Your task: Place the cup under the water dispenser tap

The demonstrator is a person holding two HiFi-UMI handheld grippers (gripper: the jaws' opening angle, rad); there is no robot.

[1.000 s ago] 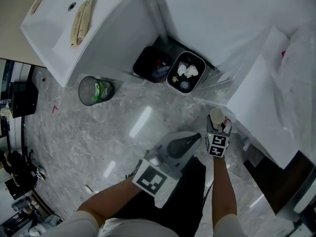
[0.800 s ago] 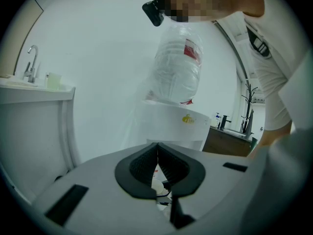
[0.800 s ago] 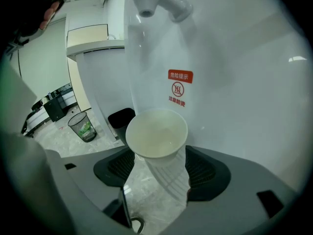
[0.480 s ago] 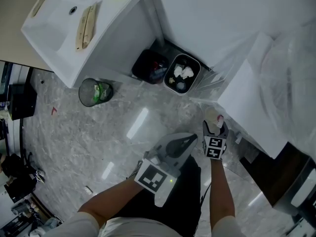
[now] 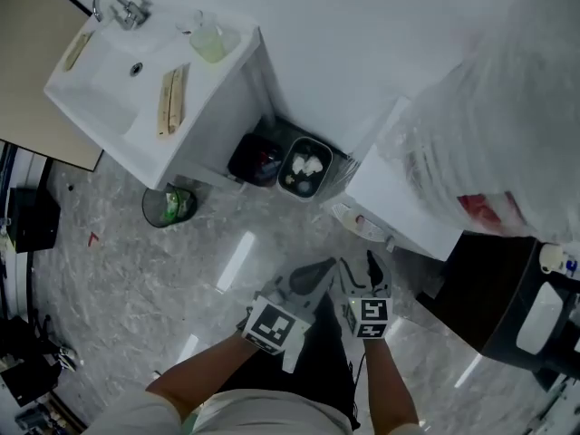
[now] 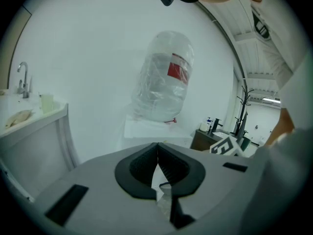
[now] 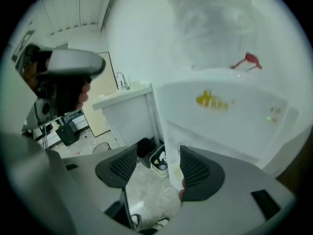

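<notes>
The white water dispenser (image 5: pixel 399 198) carries a large clear bottle (image 5: pixel 498 125) at the right of the head view. A pale cup (image 5: pixel 348 217) stands at the dispenser's front beside a red tap (image 5: pixel 361 223). My right gripper (image 5: pixel 358 265) hangs a short way in front of the cup. Its jaws are wide apart and closing slightly, with nothing between them. In the right gripper view the dispenser (image 7: pixel 220 116) fills the space beyond that gripper (image 7: pixel 157 165). My left gripper (image 5: pixel 319 268) is shut and empty, next to the right one. Its own view shows the bottle (image 6: pixel 164 77).
A white sink unit (image 5: pixel 118 80) stands at the upper left. A black bin (image 5: pixel 256 159) and a grey bin (image 5: pixel 304 166) sit between it and the dispenser. A mesh basket (image 5: pixel 168 205) is on the marble floor. A dark cabinet (image 5: pixel 498 288) stands right of the dispenser.
The right gripper has let go of the cup, which now stands at the dispenser, and has drawn back from it. Both grippers have risen; the head view now takes in more of the room.
</notes>
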